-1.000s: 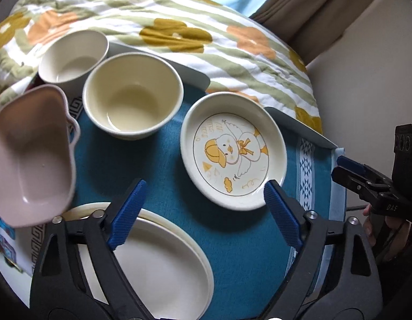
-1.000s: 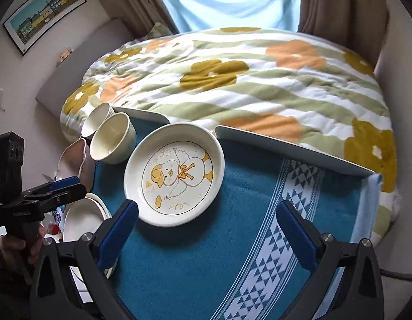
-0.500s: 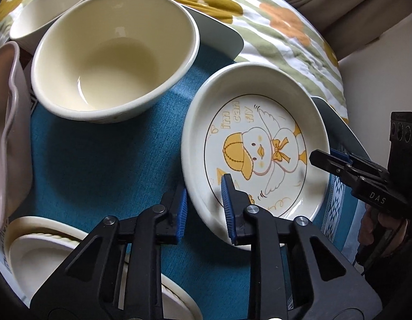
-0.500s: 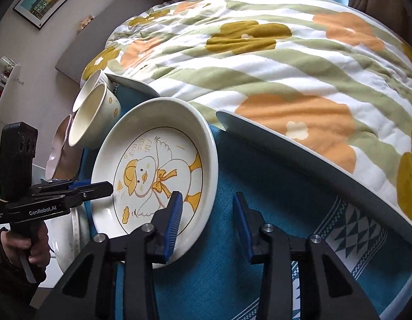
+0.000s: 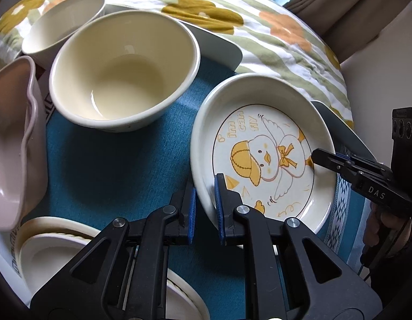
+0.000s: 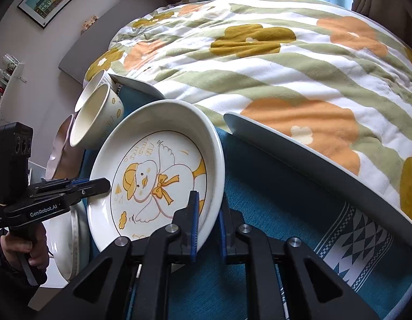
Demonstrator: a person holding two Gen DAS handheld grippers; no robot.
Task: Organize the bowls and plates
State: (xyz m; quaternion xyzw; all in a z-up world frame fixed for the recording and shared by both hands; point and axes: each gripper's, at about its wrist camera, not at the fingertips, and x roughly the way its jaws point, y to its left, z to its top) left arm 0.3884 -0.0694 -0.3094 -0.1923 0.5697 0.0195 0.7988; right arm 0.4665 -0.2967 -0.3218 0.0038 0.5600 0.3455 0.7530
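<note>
Round glossy duck plate (image 5: 262,144) on blue woven cloth (image 5: 104,165) — rim pinched by left gripper (image 5: 205,208) and right gripper (image 6: 207,221), both angled steeply down, just closed. Beside plate: smooth cream bowl (image 5: 123,69).

In the left wrist view, the white duck-printed ceramic plate (image 5: 262,157) lies centre right on the blue woven cloth (image 5: 104,170), the cream round ceramic bowl (image 5: 123,72) upper left of it, the floral quilted bed (image 5: 232,21) behind both.
</note>
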